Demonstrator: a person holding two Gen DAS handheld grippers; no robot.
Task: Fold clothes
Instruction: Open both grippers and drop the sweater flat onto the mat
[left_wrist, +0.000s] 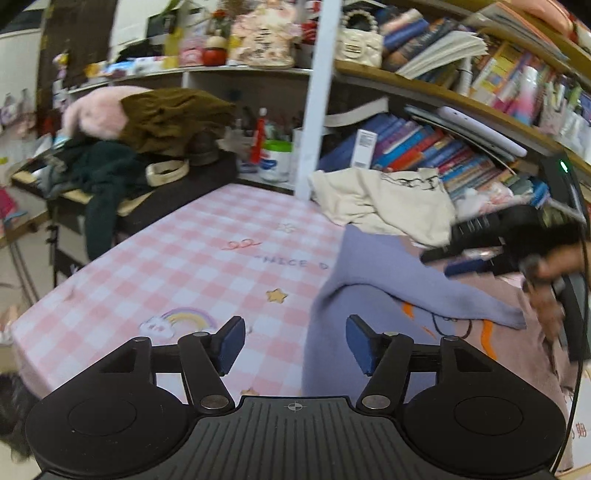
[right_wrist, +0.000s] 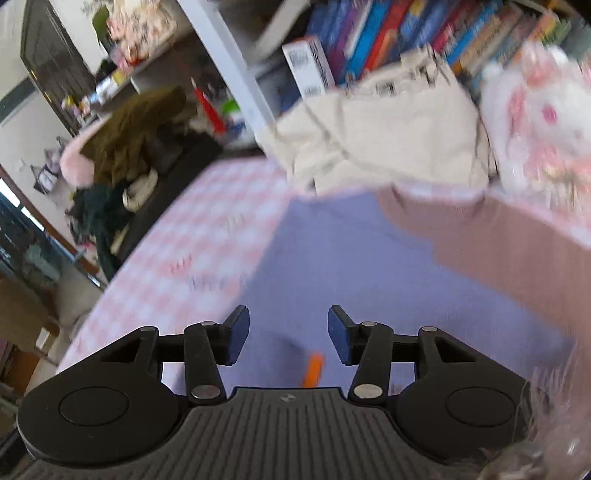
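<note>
A lavender sweater (left_wrist: 354, 280) with an orange and black print lies on the pink checked tablecloth (left_wrist: 192, 258), one sleeve folded across its front. A dusty pink garment (right_wrist: 517, 254) lies under or beside it on the right. My left gripper (left_wrist: 295, 345) is open and empty, low over the sweater's left edge. My right gripper (right_wrist: 285, 334) is open and empty above the sweater (right_wrist: 351, 266); it also shows in the left wrist view (left_wrist: 465, 254) at the right, held by a hand. The right wrist view is blurred.
A crumpled cream garment (left_wrist: 388, 203) lies at the table's back by the bookshelves (left_wrist: 443, 147). A pile of dark and pink clothes (left_wrist: 122, 147) sits on a side stand at the left. A white post (left_wrist: 314, 103) rises behind the table. A white plush toy (right_wrist: 535, 122) sits at the right.
</note>
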